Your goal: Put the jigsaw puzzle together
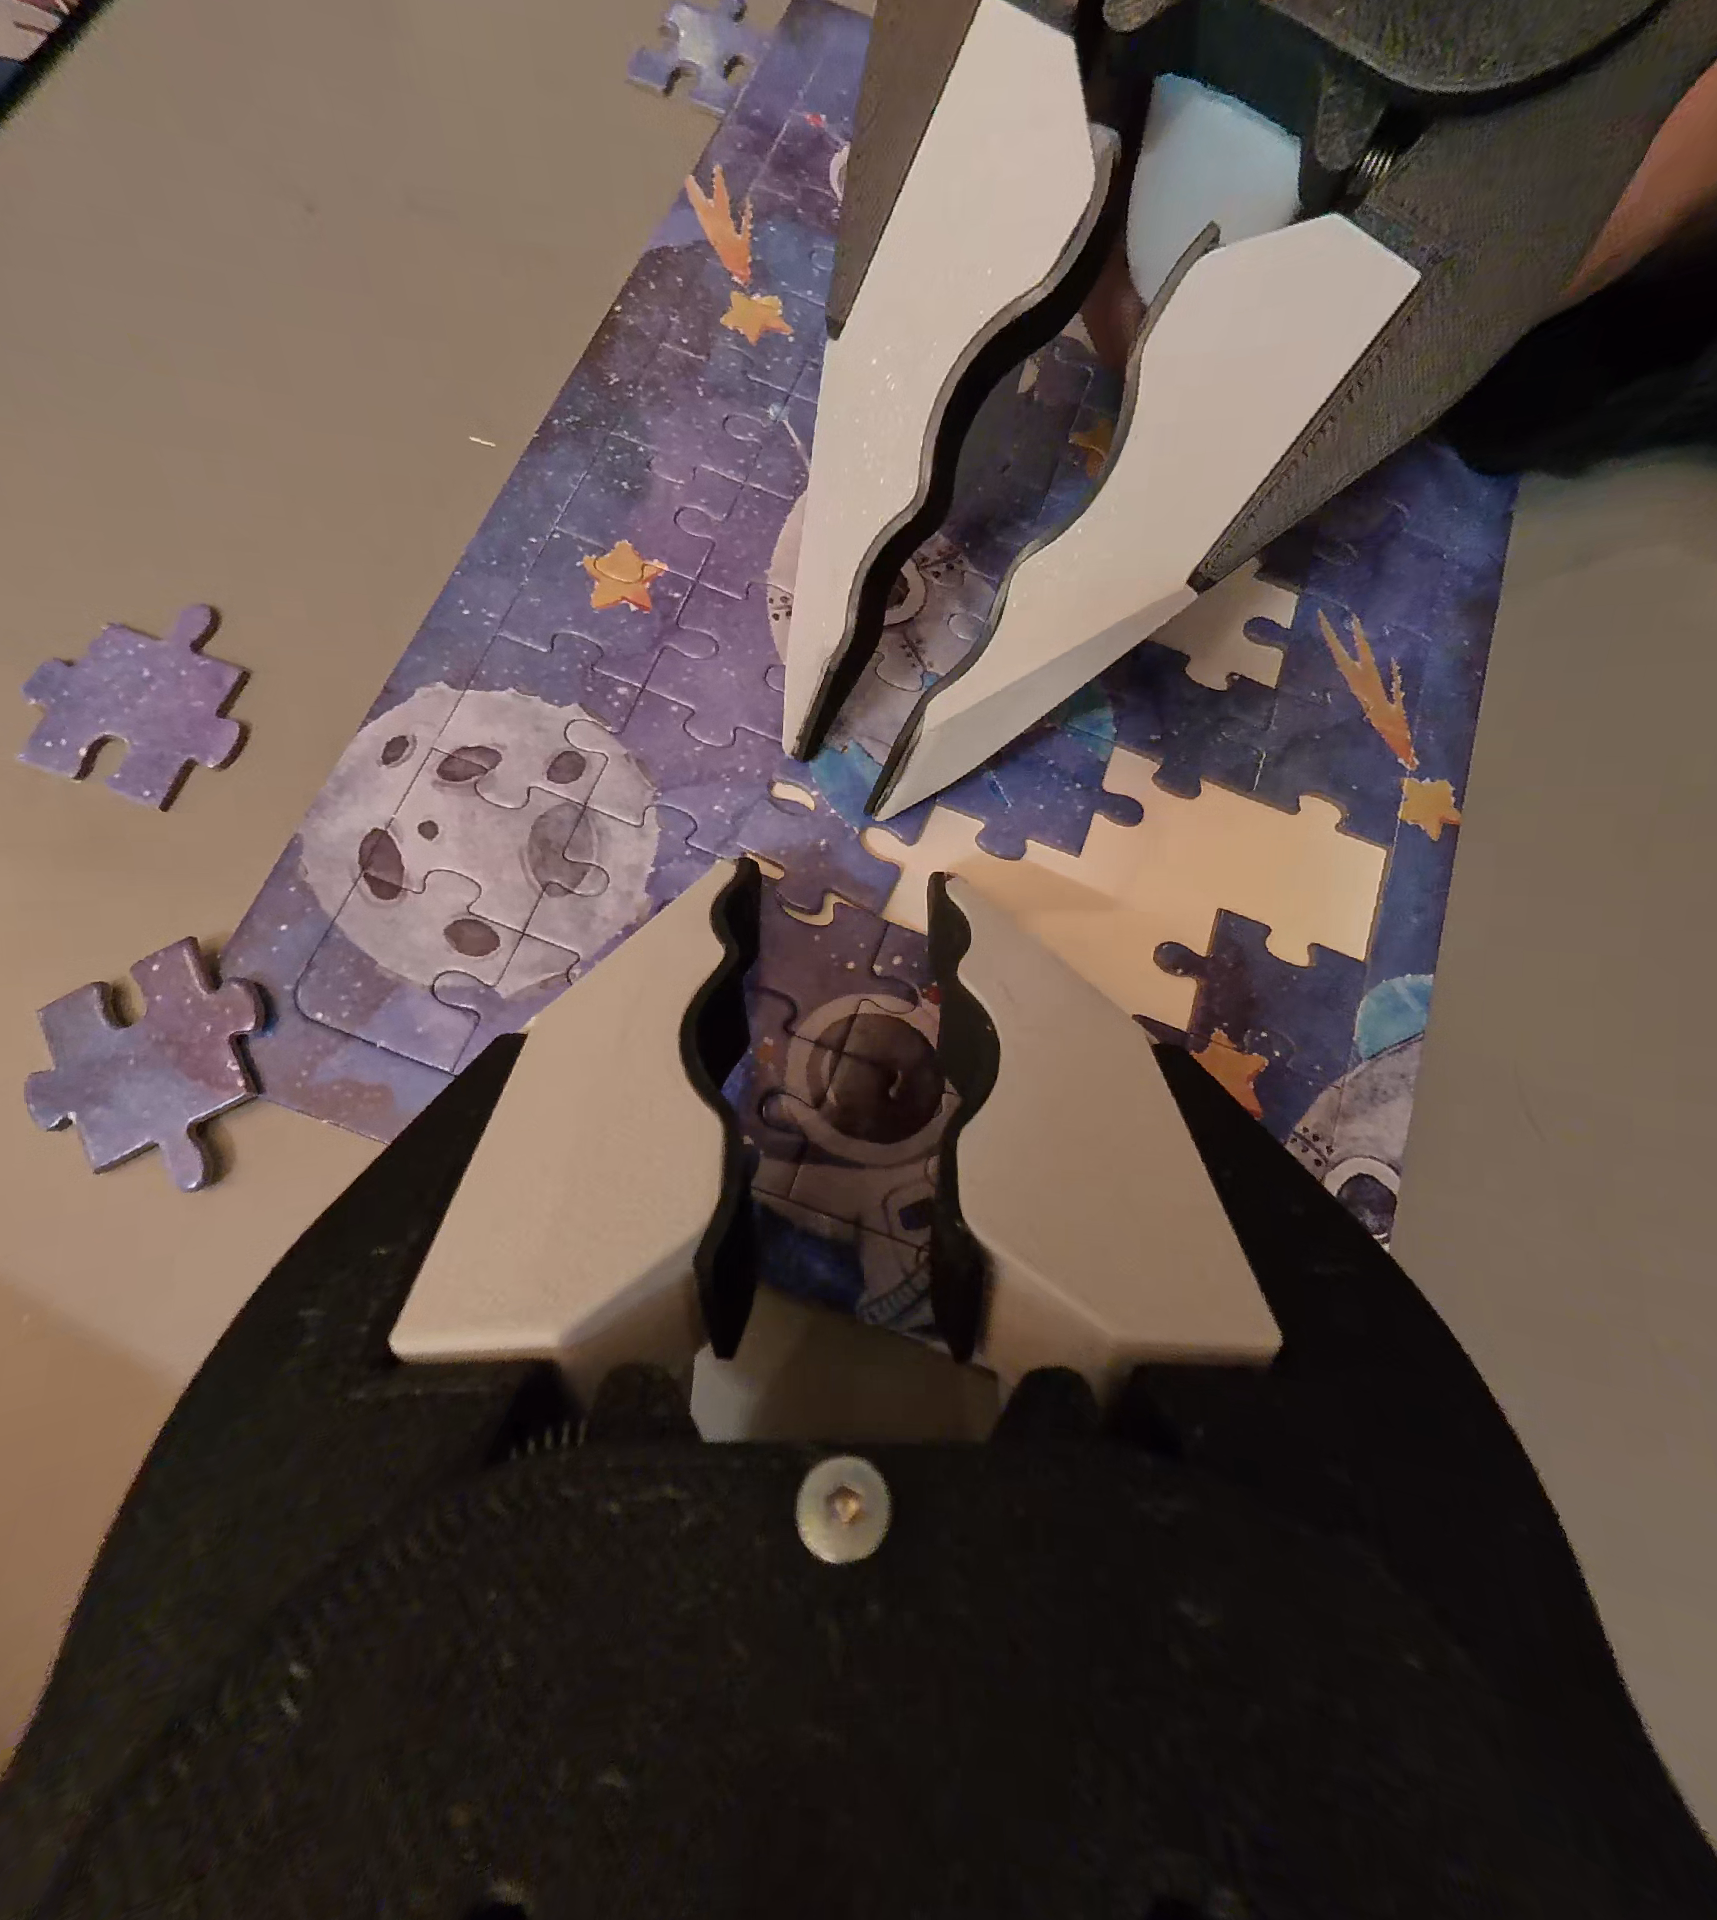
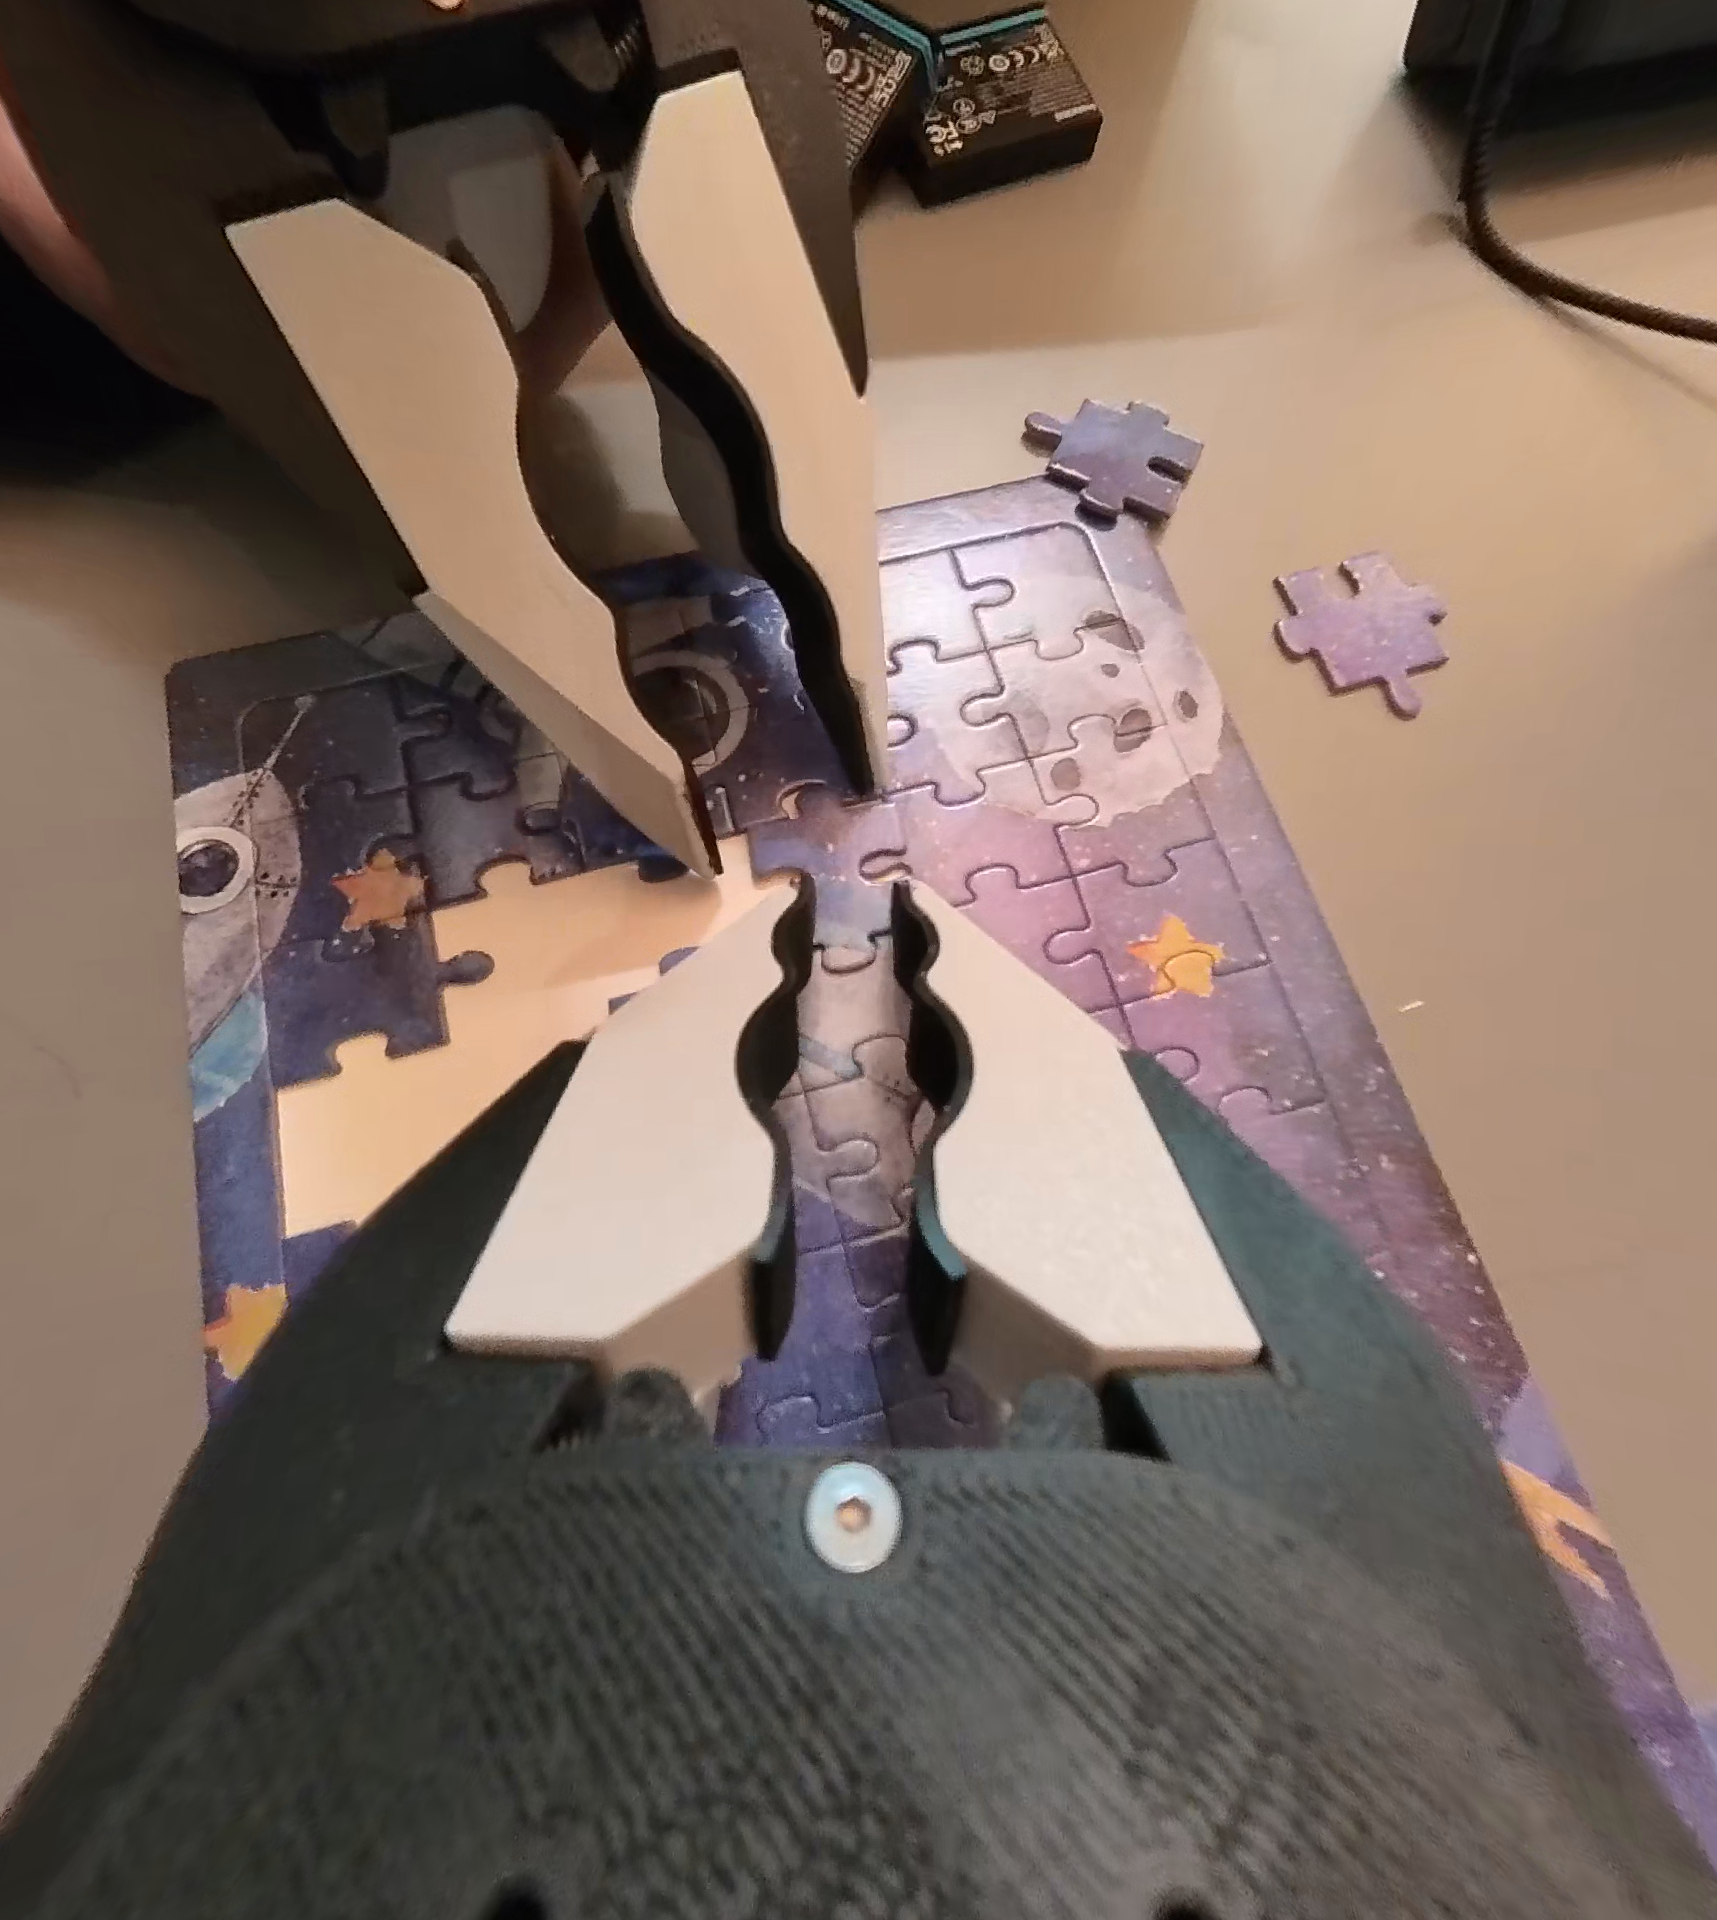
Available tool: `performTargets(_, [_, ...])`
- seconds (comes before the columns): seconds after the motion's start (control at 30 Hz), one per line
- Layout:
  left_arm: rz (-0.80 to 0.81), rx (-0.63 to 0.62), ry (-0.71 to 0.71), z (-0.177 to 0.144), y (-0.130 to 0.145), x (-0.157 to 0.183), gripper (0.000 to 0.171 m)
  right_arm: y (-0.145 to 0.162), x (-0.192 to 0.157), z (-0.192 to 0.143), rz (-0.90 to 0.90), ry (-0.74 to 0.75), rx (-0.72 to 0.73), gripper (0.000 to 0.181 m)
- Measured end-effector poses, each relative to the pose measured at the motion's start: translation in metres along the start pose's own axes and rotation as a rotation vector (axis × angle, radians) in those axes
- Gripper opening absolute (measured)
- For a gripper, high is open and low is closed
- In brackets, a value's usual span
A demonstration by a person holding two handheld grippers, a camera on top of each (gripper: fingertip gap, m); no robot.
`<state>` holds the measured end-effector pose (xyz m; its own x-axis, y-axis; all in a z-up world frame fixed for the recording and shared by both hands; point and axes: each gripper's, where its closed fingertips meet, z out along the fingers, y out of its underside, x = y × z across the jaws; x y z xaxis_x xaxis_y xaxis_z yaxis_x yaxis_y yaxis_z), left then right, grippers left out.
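The space-themed jigsaw puzzle [image 1: 625,644] lies flat on a grey table, mostly assembled, with a cream gap [image 1: 1249,862] in its middle. It also shows in the right wrist view [image 2: 1145,862], where the gap [image 2: 521,935] lies to the left. A purple piece [image 1: 812,862] [image 2: 828,842] lies at the gap's edge, slightly askew, with cream slits around it. My left gripper [image 1: 841,878] [image 2: 786,826] is open with its tips at this piece. My right gripper [image 2: 849,888] [image 1: 838,781] is narrowly open and comes from the opposite side, tips down by the same piece. Neither grips anything.
Loose purple pieces lie off the puzzle, two at the left [image 1: 137,707] [image 1: 153,1060] and one at the far corner [image 1: 703,52]; two of them show in the right wrist view [image 2: 1124,457] [image 2: 1363,634]. Black boxes [image 2: 999,114] and a dark cable [image 2: 1560,281] lie beyond. Left and right tips are no more than a few centimetres apart. The space-themed jigsaw puzzle [image 1: 625,644] sits 4 cm or so from the ends of my right fingers. My right wrist view [image 2: 1123,909] looks at it from another angle.
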<state>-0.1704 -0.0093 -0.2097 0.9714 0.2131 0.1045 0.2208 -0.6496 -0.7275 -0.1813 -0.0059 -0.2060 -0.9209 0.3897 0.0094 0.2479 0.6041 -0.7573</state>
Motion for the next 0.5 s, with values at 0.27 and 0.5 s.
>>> performTargets(0.27, [0.007, -0.001, 0.002, 0.0001, 0.0000, 0.0010, 0.029, -0.0016, -0.0067, 0.0020, -0.020, -0.023, -0.002, 0.013])
performTargets(0.5, [0.009, -0.001, 0.006, 0.0001, 0.0000, 0.0017, 0.029, -0.0009, -0.0023, 0.0000, 0.033, -0.042, 0.000, 0.020])
